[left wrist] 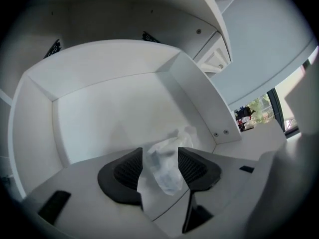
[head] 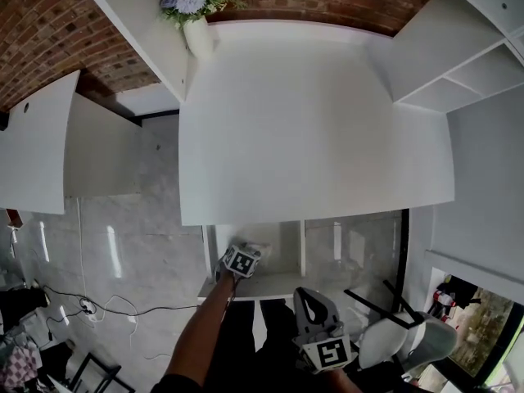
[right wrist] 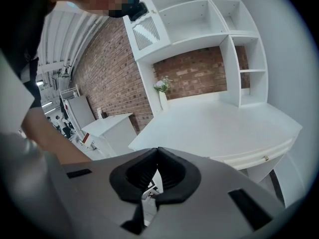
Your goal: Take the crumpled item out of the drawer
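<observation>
The white drawer [head: 277, 282] stands pulled out below the desk's front edge. My left gripper [head: 246, 256] reaches down into it. In the left gripper view, a crumpled, pale, translucent item [left wrist: 167, 168] lies on the drawer floor [left wrist: 114, 118]. The left gripper [left wrist: 160, 156] is open around the item, one black pad [left wrist: 128, 171] on each side of it. My right gripper [head: 309, 299] hangs in front of the drawer near the person's body. The right gripper [right wrist: 157, 153] is shut with its tips meeting and nothing between them.
The white desk top [head: 311, 121] spans the middle, with a vase of flowers [head: 195, 11] at its back left. White shelves [head: 463, 64] rise at the right and a white cabinet [head: 41, 137] stands at the left. A chair [head: 409, 334] sits at lower right; cables [head: 90, 308] lie on the floor.
</observation>
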